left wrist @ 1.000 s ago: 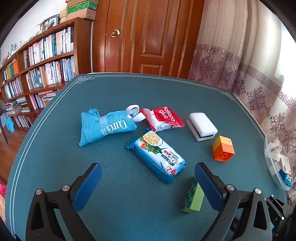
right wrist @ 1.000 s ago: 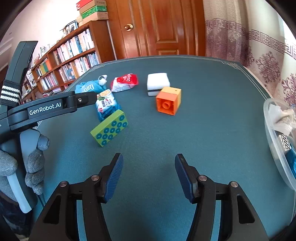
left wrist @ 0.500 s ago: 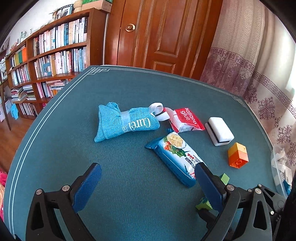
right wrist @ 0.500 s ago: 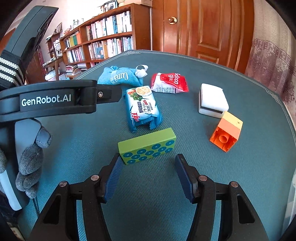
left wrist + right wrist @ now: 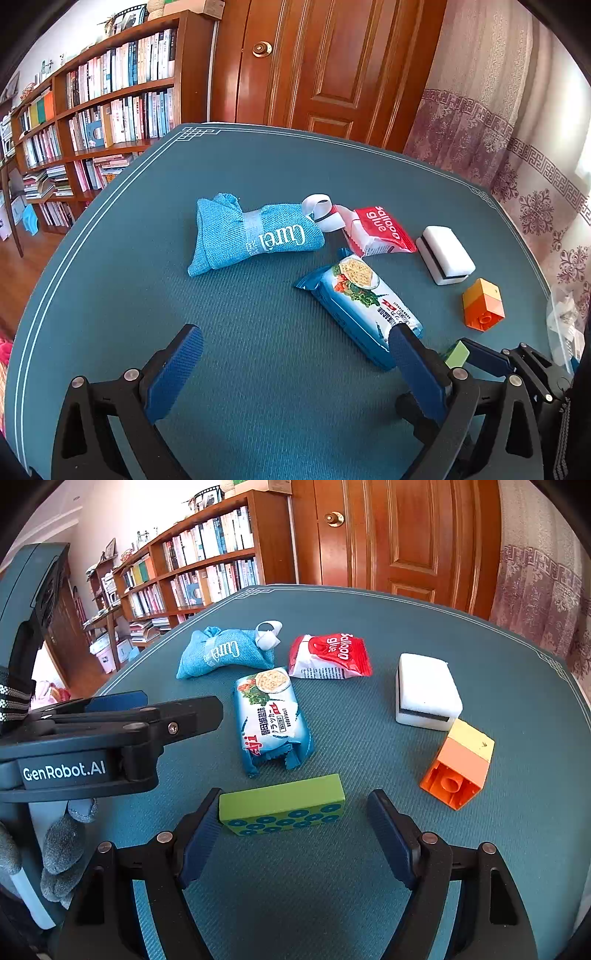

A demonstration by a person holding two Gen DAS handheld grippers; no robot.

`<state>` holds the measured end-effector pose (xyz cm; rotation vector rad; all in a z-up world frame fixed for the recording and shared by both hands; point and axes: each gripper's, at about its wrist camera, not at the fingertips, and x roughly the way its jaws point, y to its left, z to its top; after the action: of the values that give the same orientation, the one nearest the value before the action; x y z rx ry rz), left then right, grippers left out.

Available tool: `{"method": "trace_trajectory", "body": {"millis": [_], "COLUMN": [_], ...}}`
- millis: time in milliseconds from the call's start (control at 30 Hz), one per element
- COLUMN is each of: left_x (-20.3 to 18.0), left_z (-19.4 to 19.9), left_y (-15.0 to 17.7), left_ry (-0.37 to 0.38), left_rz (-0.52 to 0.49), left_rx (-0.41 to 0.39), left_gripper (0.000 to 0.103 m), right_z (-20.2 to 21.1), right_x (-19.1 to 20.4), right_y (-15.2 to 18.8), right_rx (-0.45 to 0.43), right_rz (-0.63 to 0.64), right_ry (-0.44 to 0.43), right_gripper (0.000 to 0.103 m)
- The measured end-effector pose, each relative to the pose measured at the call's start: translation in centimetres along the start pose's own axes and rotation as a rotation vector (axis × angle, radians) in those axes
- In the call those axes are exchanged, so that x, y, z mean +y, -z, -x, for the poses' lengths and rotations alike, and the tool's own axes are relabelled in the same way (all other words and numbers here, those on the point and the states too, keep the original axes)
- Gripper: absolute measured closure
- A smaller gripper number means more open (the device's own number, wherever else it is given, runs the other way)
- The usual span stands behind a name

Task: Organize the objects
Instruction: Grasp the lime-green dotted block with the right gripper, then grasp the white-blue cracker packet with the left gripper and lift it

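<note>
A green block with blue dots [image 5: 282, 808] lies on the teal table between the open fingers of my right gripper [image 5: 295, 823], its left end touching the left finger. Beyond it lie a blue cracker packet [image 5: 271, 716], a blue cloth pouch [image 5: 221, 653], a red and white glue packet [image 5: 328, 657], a white eraser block [image 5: 424, 690] and an orange brick [image 5: 458, 764]. My left gripper [image 5: 295, 354] is open and empty above the table, near the cracker packet [image 5: 358, 299]; the pouch [image 5: 251, 232] lies ahead of it. The green block's corner [image 5: 456, 354] shows behind its right finger.
A clear plastic container [image 5: 565, 325] with items sits at the table's right edge. A bookshelf [image 5: 103, 110] and a wooden door [image 5: 332, 66] stand beyond the table's far side. A patterned curtain [image 5: 517, 155] hangs at the right.
My right gripper has moved forward so the green block now sits between its fingers. My left gripper has shifted left and forward, bringing the pouch closer.
</note>
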<state>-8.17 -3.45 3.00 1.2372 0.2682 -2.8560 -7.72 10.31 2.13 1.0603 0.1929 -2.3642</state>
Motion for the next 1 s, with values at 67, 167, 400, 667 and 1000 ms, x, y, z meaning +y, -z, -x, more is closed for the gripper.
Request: {"method": "trace_trajectory", "body": {"millis": [67, 167, 400, 667, 1000], "left_x": [0.0, 0.1, -0.4, -2.0, -3.8], "left_z": [-0.1, -0.2, -0.4, -0.5, -3.0], "left_y": [0.0, 0.0, 0.1, -0.2, -2.2], "left_ry": [-0.002, -0.006, -0.017, -0.028, -0.060], "left_rz": [0.002, 0.000, -0.012, -0.049, -0.014], "left_rx": [0.002, 0.006, 0.006, 0.021, 0.056], "left_gripper": [0.001, 0.001, 0.001, 0.001, 0.001], "right_z": [0.1, 0.1, 1.4, 3.7, 4.9], "right_x": [0.0, 0.1, -0.1, -0.1, -1.5], "right_y": [0.0, 0.2, 1.5, 4.0, 4.9], "right_rx": [-0.005, -0.008, -0.013, -0.026, -0.064], "right_rz": [-0.004, -0.010, -0.054, -0.097, -0.190], "right_ry": [-0.018, -0.010, 0.016, 0.044, 0.040], "right_gripper": [0.034, 0.039, 0.039, 0.039, 0.039]}}
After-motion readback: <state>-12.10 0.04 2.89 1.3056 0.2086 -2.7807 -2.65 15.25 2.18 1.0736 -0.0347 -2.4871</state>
